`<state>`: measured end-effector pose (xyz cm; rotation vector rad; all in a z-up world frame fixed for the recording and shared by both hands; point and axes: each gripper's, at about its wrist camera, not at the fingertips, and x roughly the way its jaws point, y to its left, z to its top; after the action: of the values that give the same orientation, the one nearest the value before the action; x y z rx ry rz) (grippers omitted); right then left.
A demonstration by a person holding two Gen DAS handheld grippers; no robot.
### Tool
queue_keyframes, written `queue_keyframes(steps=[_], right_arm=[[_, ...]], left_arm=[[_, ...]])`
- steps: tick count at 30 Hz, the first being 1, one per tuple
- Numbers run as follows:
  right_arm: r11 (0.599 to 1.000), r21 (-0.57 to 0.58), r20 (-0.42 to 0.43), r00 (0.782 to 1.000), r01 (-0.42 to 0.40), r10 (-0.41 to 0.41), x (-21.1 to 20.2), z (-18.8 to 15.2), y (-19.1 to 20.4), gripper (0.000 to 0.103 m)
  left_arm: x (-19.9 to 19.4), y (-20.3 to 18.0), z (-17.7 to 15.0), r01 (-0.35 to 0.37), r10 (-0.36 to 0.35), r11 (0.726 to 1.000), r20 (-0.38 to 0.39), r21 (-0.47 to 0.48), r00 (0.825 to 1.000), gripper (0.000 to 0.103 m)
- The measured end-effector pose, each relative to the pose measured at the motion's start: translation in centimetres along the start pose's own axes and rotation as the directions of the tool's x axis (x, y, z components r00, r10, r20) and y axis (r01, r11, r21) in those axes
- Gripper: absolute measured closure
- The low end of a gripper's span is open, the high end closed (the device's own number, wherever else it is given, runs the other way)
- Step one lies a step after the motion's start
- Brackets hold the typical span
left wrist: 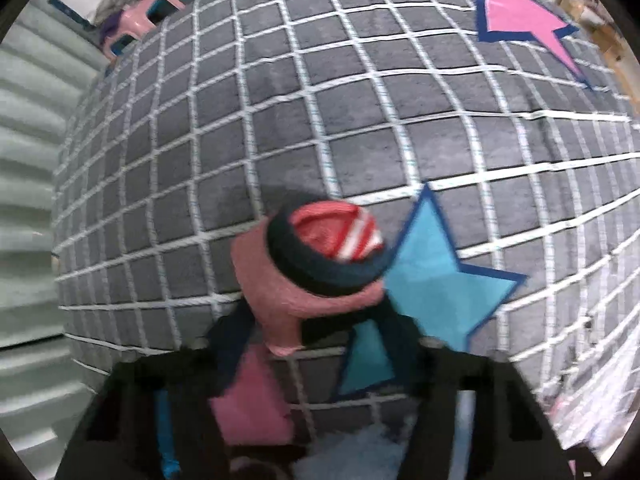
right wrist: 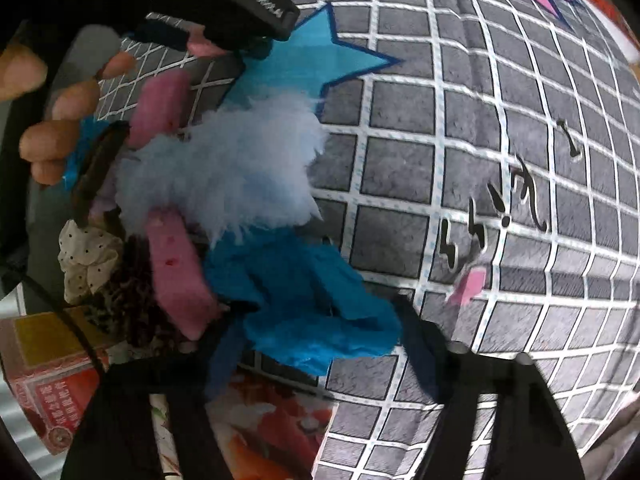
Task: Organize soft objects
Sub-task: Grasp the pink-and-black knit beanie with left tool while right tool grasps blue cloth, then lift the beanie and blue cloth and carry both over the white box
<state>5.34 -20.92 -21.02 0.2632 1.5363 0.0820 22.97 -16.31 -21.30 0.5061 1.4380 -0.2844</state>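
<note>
In the left wrist view my left gripper [left wrist: 316, 320] is shut on a rolled pink sock bundle [left wrist: 304, 276] with a dark cuff and red-and-white striped inside, held above the grey grid rug [left wrist: 280, 120]. In the right wrist view my right gripper [right wrist: 320, 344] is around a crumpled blue cloth [right wrist: 312, 308]; its fingers look spread and I cannot tell if they pinch it. Beside it lie a fluffy pale blue item [right wrist: 224, 172], pink pieces [right wrist: 176, 272], a dotted scrunchie [right wrist: 86, 256] and a leopard-print one [right wrist: 128, 304]. The left gripper [right wrist: 224, 46] shows at top left.
The rug carries a blue star [left wrist: 436, 276] and a pink star [left wrist: 520, 16]. A pink stool [left wrist: 140, 16] and boxes stand beyond its far left corner. A red printed box [right wrist: 52, 392] lies by the pile at the rug's near edge.
</note>
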Motion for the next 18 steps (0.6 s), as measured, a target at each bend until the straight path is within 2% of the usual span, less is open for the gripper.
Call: queue_keyframes(steps=[1, 2, 4, 11, 17, 18], right_arm=[[1.0, 0.0, -0.002, 1.0, -0.018, 0.018, 0.0, 0.1, 0.0, 0.056], [0.999, 0.012, -0.009, 0.999, -0.043, 0.043, 0.2, 0.6, 0.2, 0.06], [0.997, 0.04, -0.003, 0.998, -0.061, 0.062, -0.1, 0.8, -0.2, 0.067], [0.995, 0.081, 0.068, 0.996, -0.064, 0.058, -4.1, -0.7, -2.9, 0.069], [0.99, 0.121, 0.113, 0.991, -0.079, 0.065, -7.2, -2.7, -4.2, 0.069], [0.989, 0.124, 0.115, 0.991, -0.079, 0.064, -7.6, -2.9, -5.4, 0.069]], left_arm=[[-0.2, -0.5, 0.0, 0.012, -0.012, 1.0, -0.005, -0.003, 1.0, 0.064], [-0.3, -0.8, -0.1, 0.015, -0.015, 1.0, -0.01, -0.003, 1.0, 0.077], [-0.3, -1.1, -0.2, 0.019, -0.019, 1.0, -0.028, 0.006, 0.999, 0.092], [-3.5, -1.4, -3.3, 0.105, -0.104, 0.994, 0.041, -0.02, 0.994, 0.094], [-8.1, -2.1, -5.3, 0.126, -0.125, 0.992, 0.104, 0.005, 0.987, 0.094], [-8.7, -2.2, -5.4, 0.125, -0.125, 0.992, 0.108, 0.012, 0.986, 0.094]])
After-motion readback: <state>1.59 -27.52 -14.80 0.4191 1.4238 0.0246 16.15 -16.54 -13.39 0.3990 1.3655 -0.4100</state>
